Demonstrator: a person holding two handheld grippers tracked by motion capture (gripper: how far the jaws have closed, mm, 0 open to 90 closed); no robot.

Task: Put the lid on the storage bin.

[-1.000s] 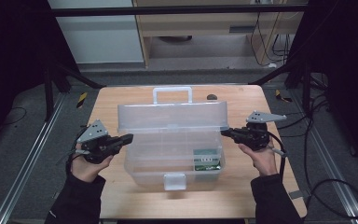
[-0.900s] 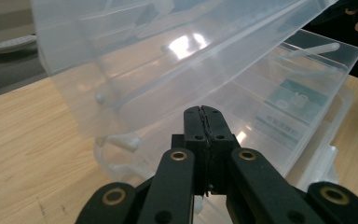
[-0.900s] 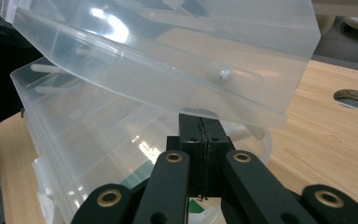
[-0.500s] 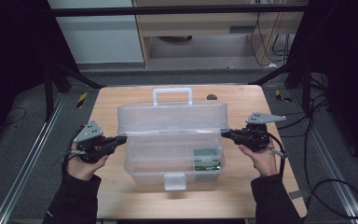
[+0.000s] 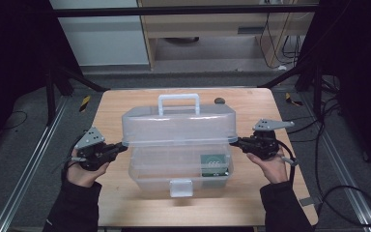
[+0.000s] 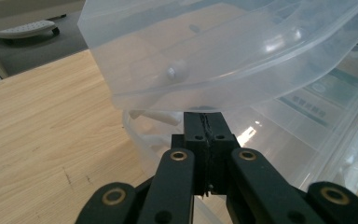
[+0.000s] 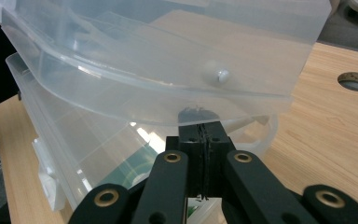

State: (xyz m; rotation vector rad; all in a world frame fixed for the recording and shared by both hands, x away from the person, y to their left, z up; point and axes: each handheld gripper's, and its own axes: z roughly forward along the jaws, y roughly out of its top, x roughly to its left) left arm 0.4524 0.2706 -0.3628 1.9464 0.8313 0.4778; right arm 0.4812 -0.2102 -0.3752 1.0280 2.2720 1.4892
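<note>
One clear plastic toolbox (image 5: 178, 145), one green packet (image 5: 214, 164), two hand-held grippers (image 5: 118, 149).

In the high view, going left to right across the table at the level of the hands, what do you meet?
Left gripper → clear plastic box with its lid raised → green packet inside the box → right gripper.

The clear plastic toolbox (image 5: 178, 150) fills the middle of my wooden table (image 5: 125, 104), its raised lid (image 5: 178, 123) overhanging both ends. My left gripper (image 5: 121, 146) and right gripper (image 5: 234, 140) sit under that overhang. I see bare tabletop either side and behind.
</note>
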